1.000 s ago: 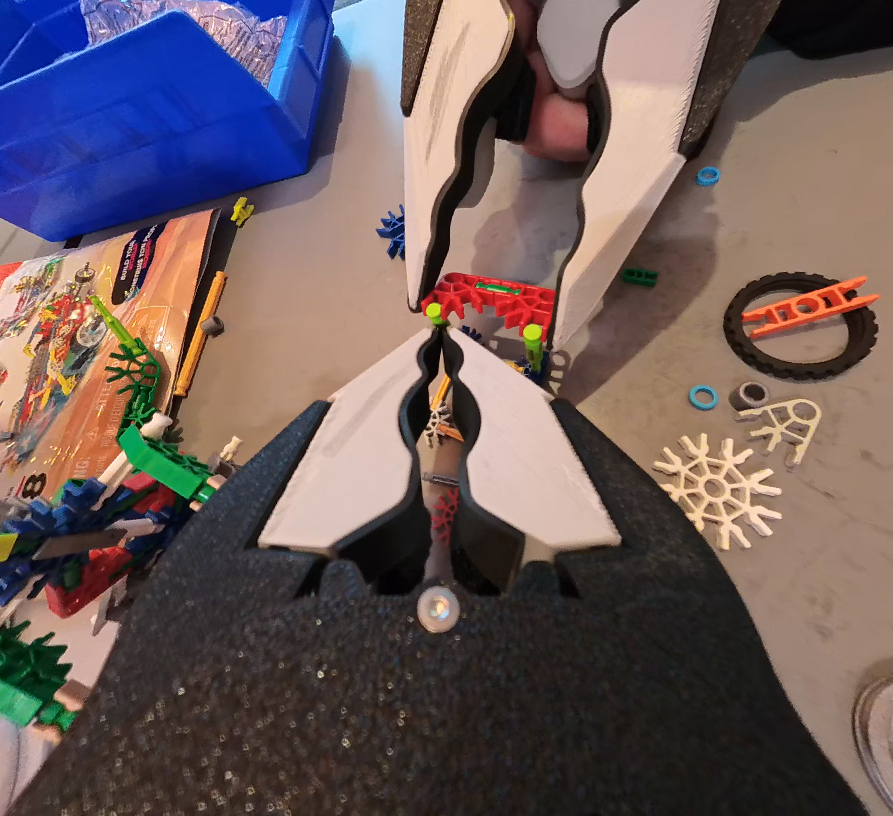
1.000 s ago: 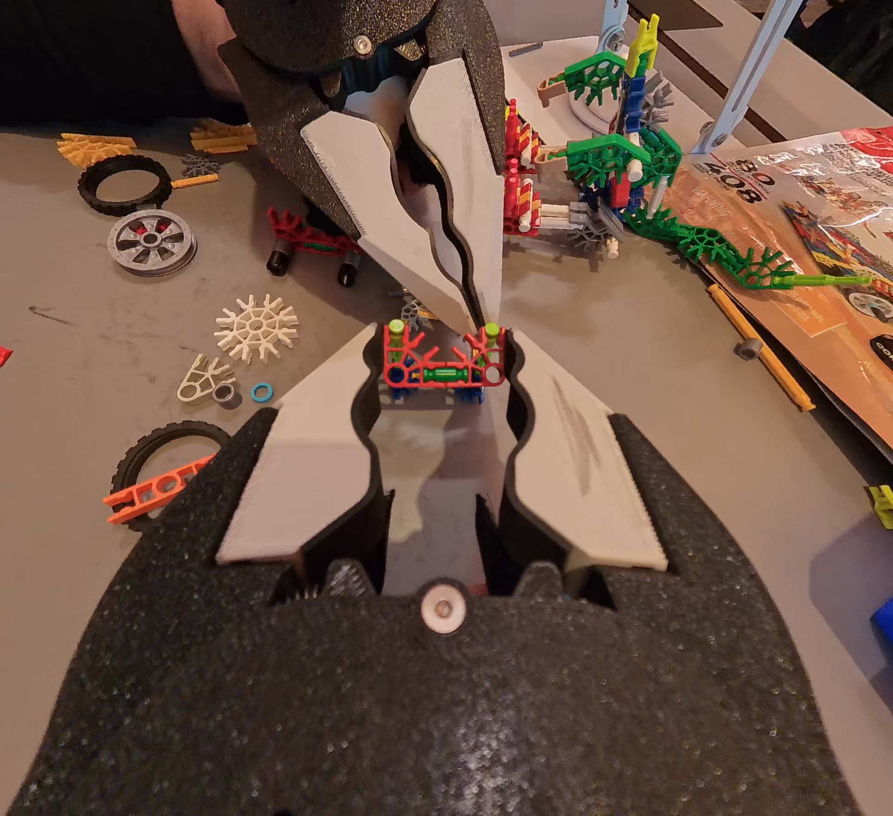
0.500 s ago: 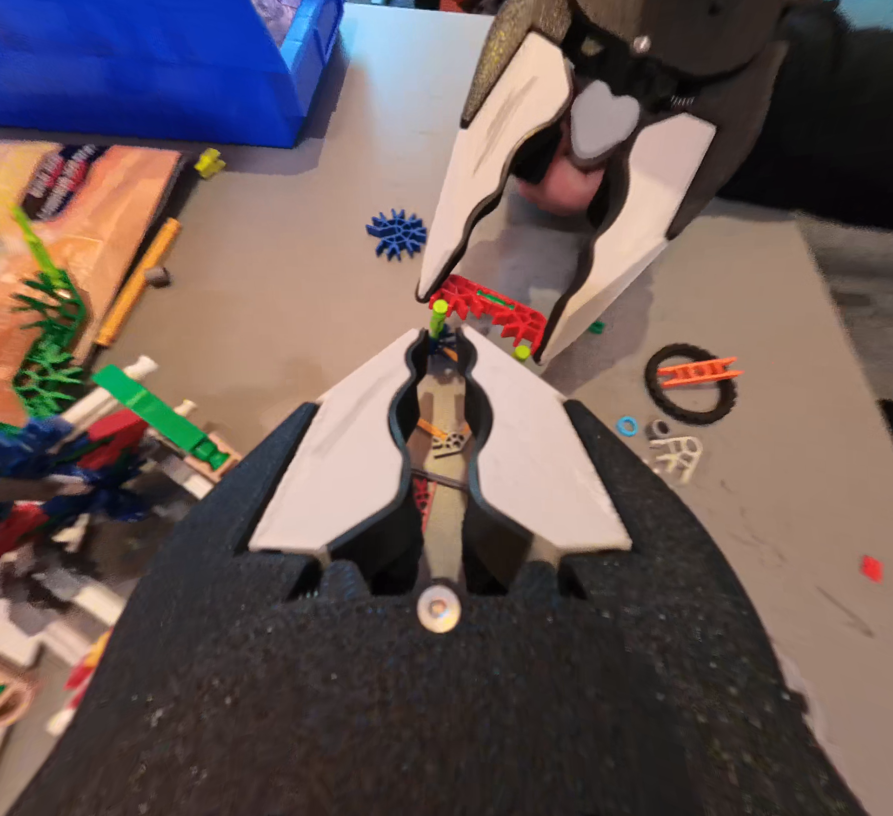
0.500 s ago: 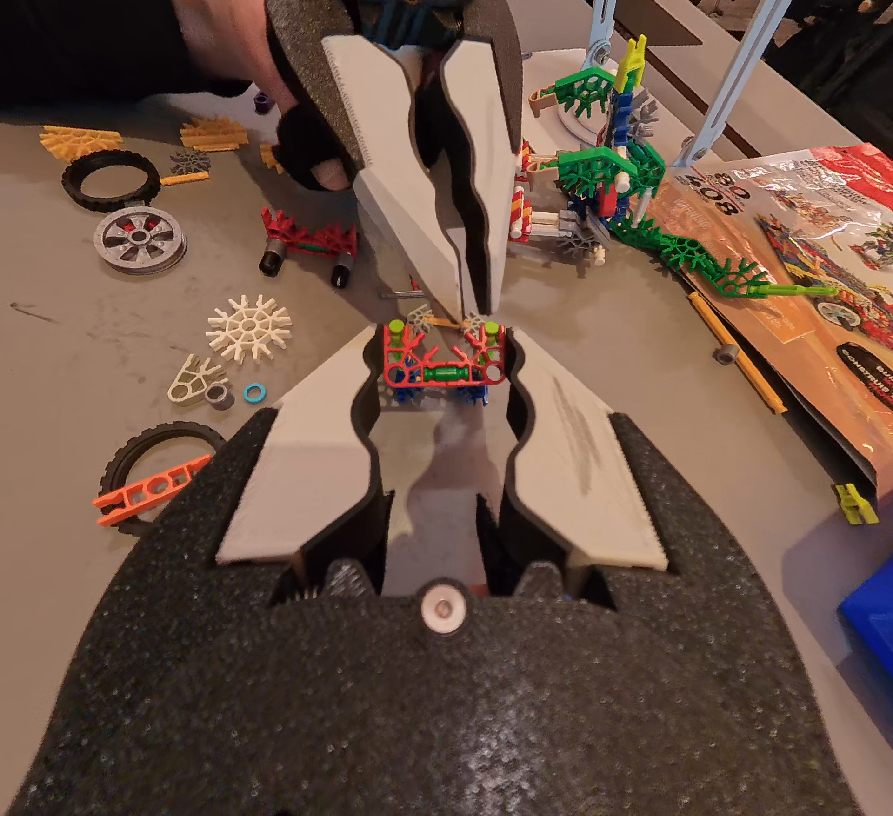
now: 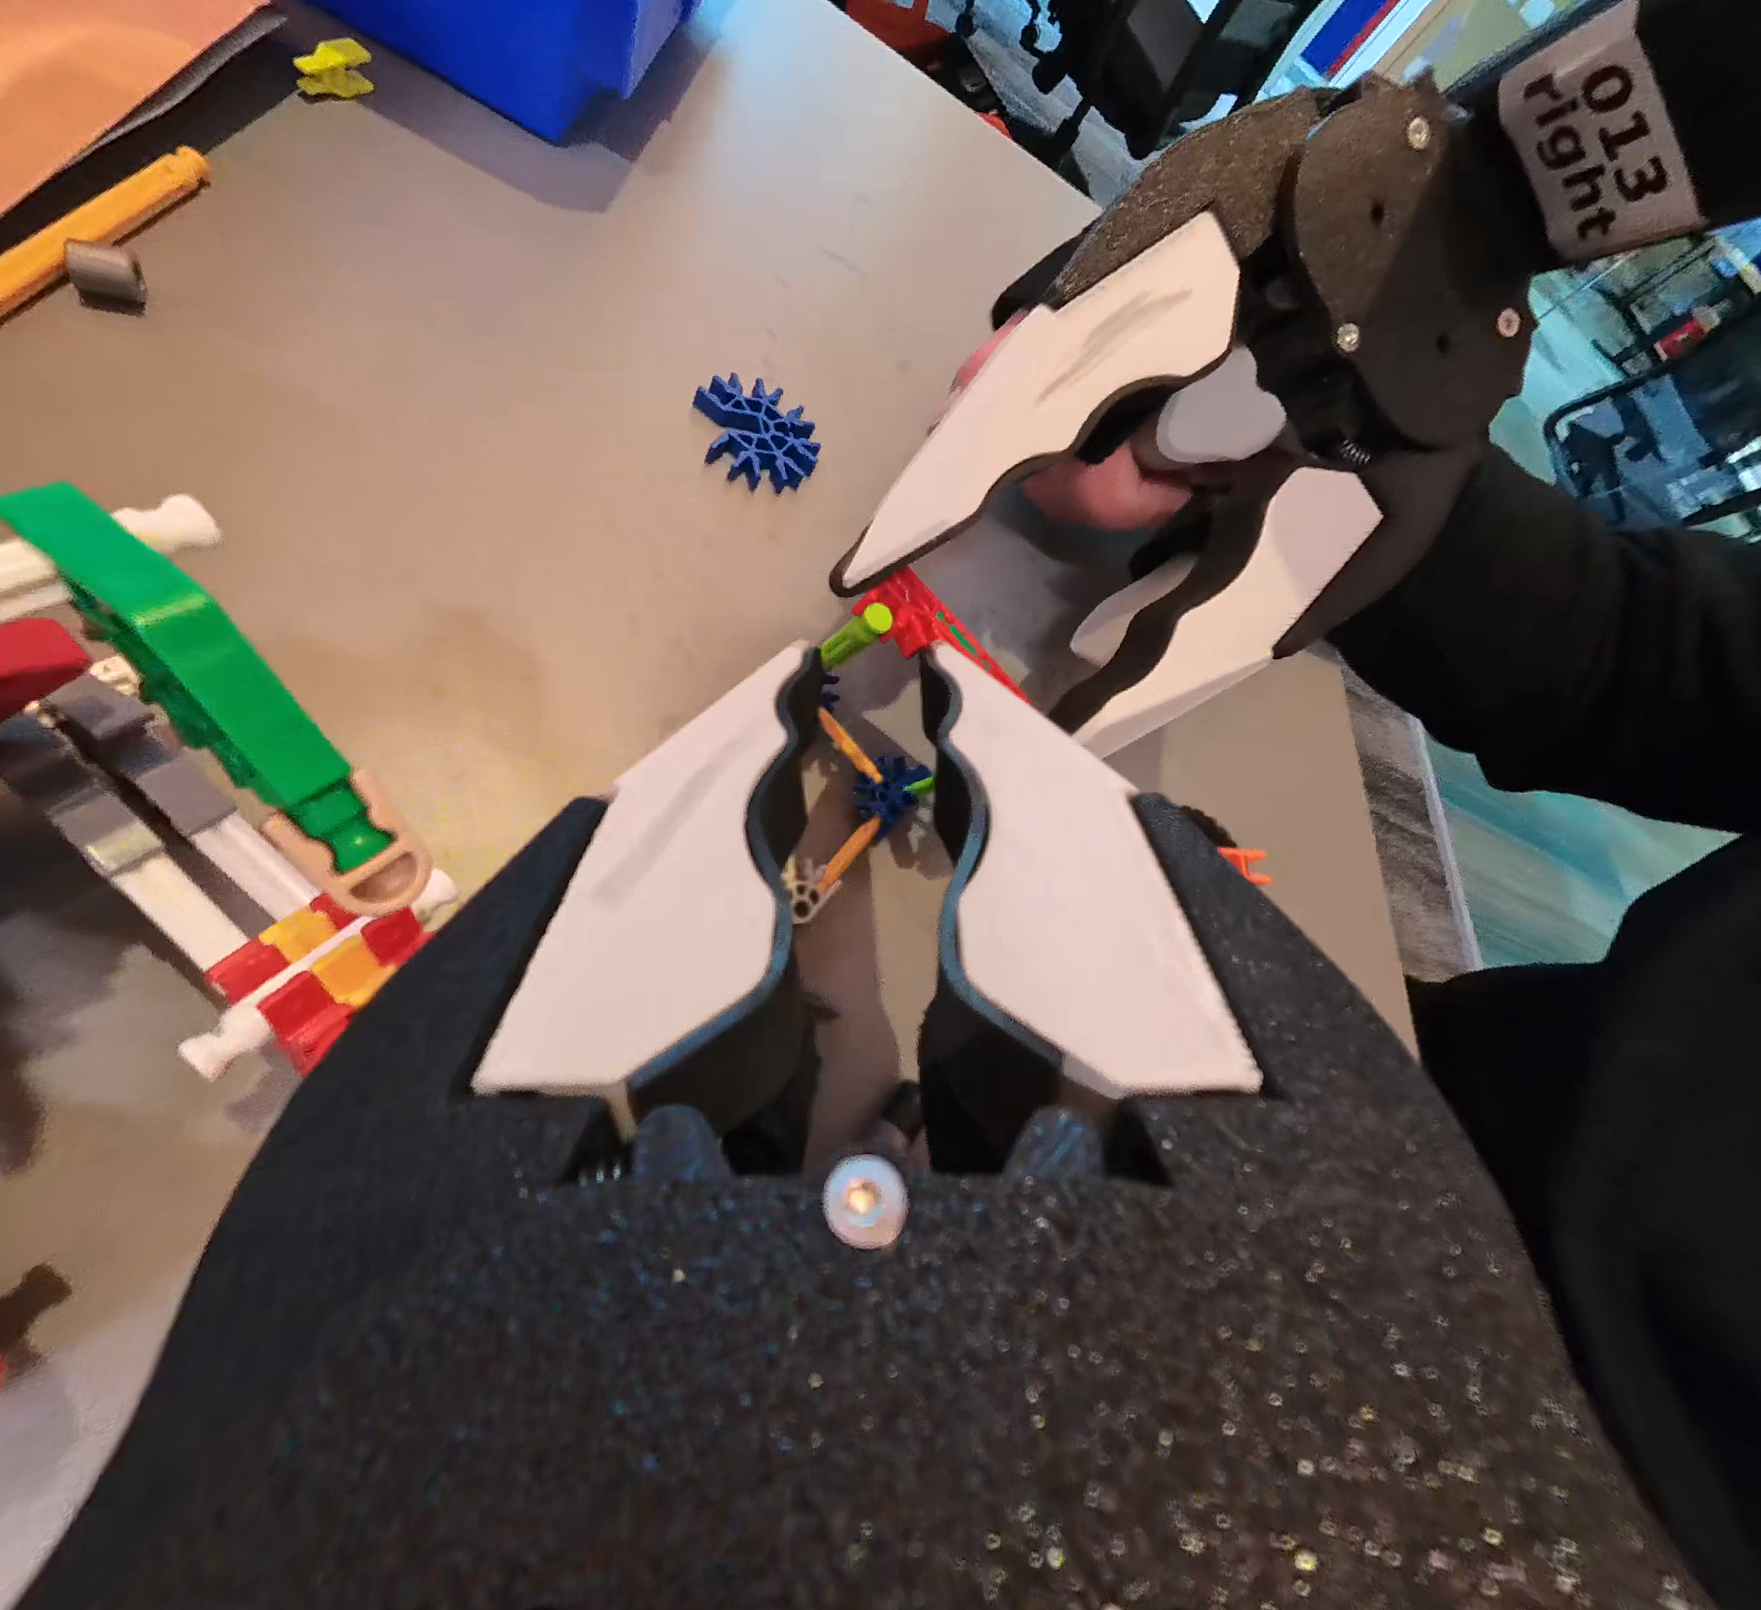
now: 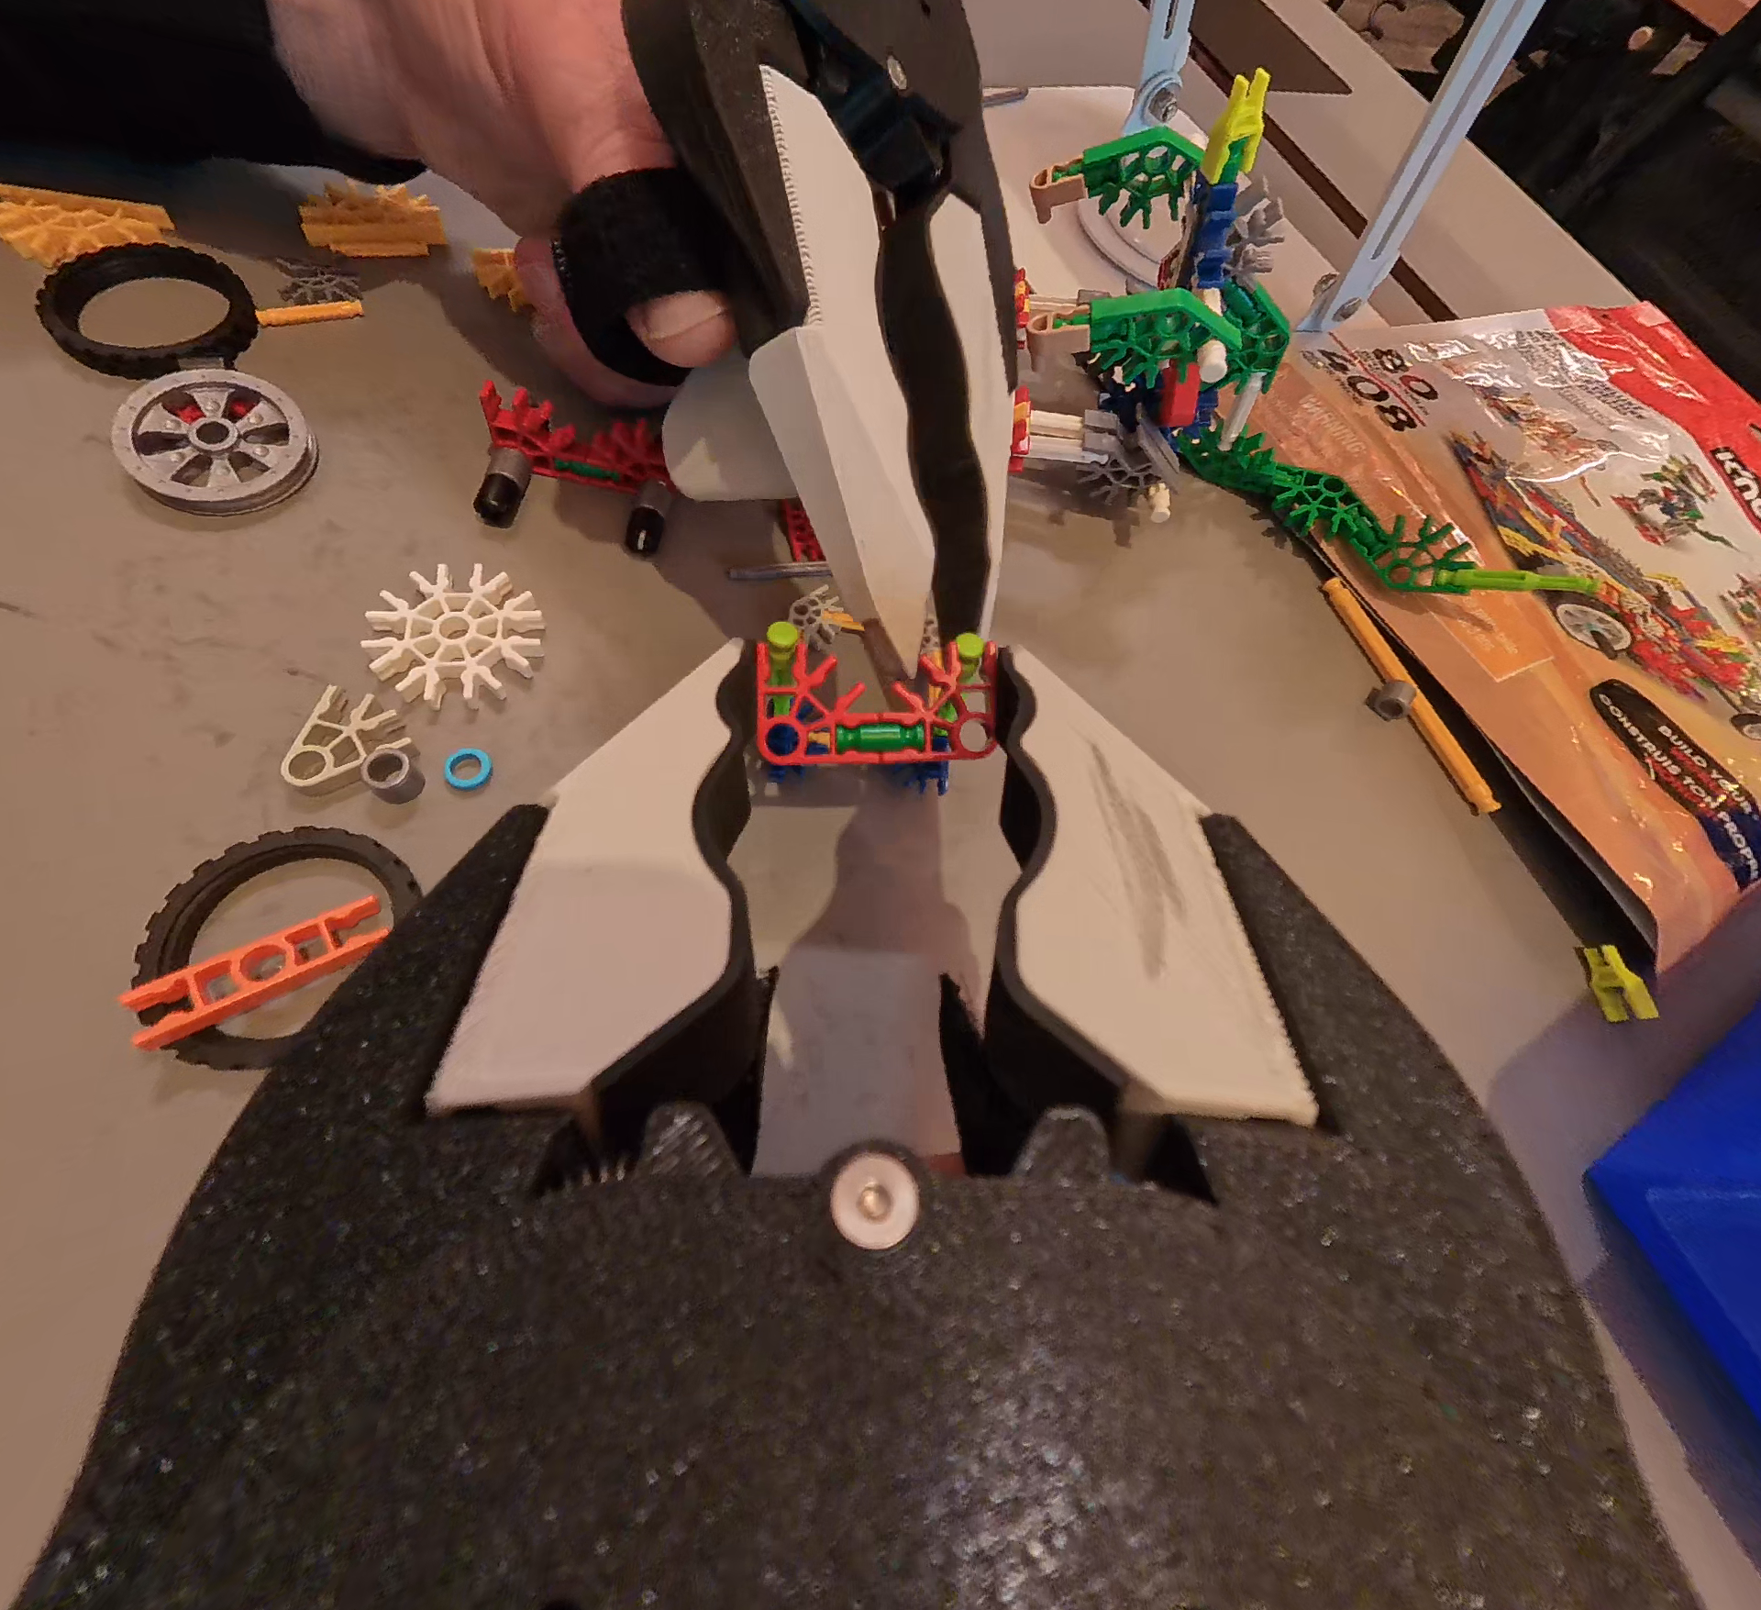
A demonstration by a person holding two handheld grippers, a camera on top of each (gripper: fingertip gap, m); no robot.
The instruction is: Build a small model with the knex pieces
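**My two grippers meet over a small red frame above the counter [image 6: 1191, 706]**

My right gripper [image 6: 875, 654] is set about half wide, its fingers clamping the red frame [image 6: 848, 711] end to end, just clear of the counter. My left gripper [image 5: 872, 659] comes in from above, drawn narrow, tips at the frame's lime rod [image 6: 968, 649]; whether it pinches the rod I cannot tell. A white snowflake connector [image 6: 453, 635] and a blue connector [image 5: 758, 435] lie loose nearby.
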